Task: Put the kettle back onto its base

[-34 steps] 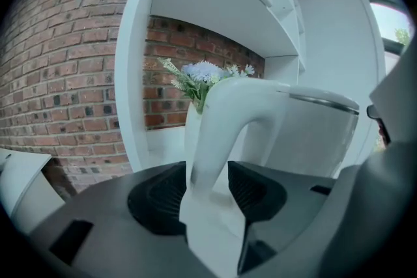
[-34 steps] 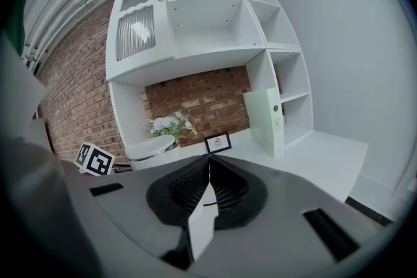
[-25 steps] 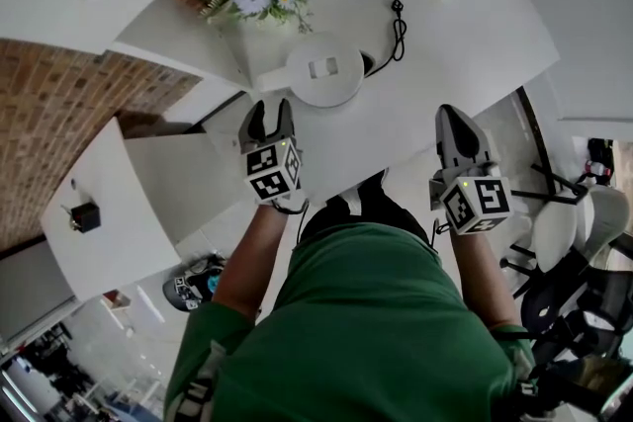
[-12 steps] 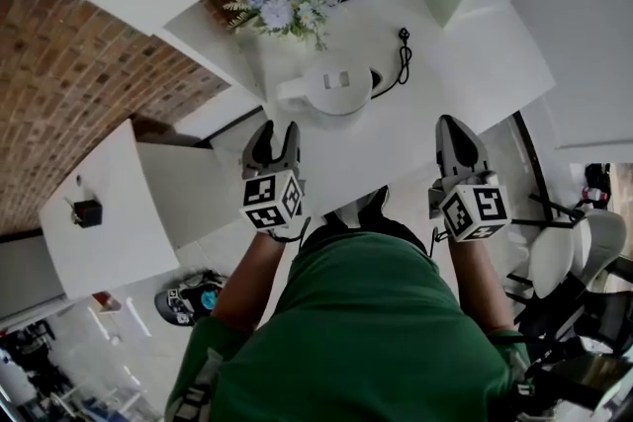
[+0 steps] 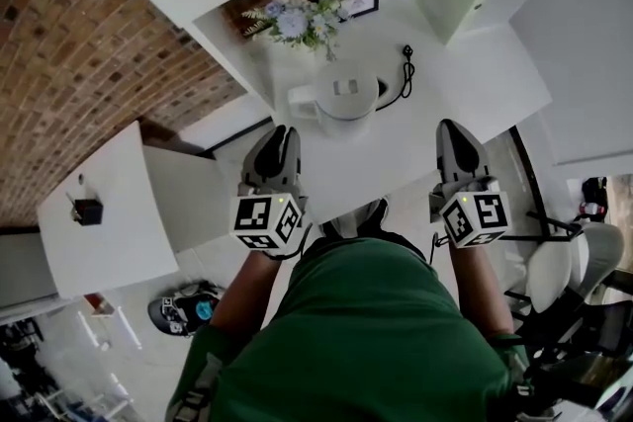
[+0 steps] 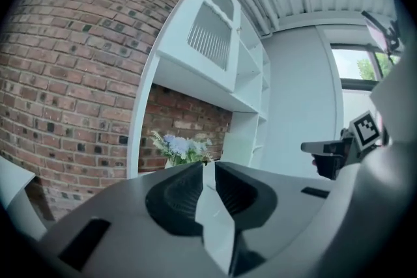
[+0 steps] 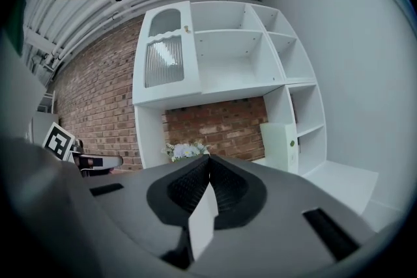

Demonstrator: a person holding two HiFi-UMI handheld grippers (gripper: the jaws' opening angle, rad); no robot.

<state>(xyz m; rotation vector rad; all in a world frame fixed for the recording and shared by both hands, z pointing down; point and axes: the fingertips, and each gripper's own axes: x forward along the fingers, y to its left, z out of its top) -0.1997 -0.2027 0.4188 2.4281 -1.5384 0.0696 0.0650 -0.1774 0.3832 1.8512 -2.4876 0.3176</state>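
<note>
The white kettle (image 5: 344,92) stands on the white table (image 5: 465,79), beyond both grippers. A dark piece of its base (image 5: 382,92) peeks out at its right, with a black cord (image 5: 406,64) running back from it. I cannot tell whether the kettle sits on the base. My left gripper (image 5: 280,135) hangs at the table's near left edge, short of the kettle. Its jaws are closing, with a narrow gap left and nothing between them (image 6: 208,165). My right gripper (image 5: 450,126) is shut and empty (image 7: 208,156), to the right of the kettle. Both gripper views hide the kettle behind the jaws.
A bunch of pale flowers (image 5: 295,20) stands behind the kettle, with a small framed picture (image 5: 361,3) beside it. White shelves (image 7: 247,68) rise against the brick wall. A low white side table (image 5: 109,232) with a small black object (image 5: 87,211) is at the left, chairs (image 5: 554,257) at the right.
The left gripper's jaws went from wide open to nearly together. Both grippers have risen, the left one more, and now point more level. The kettle has not moved on the table.
</note>
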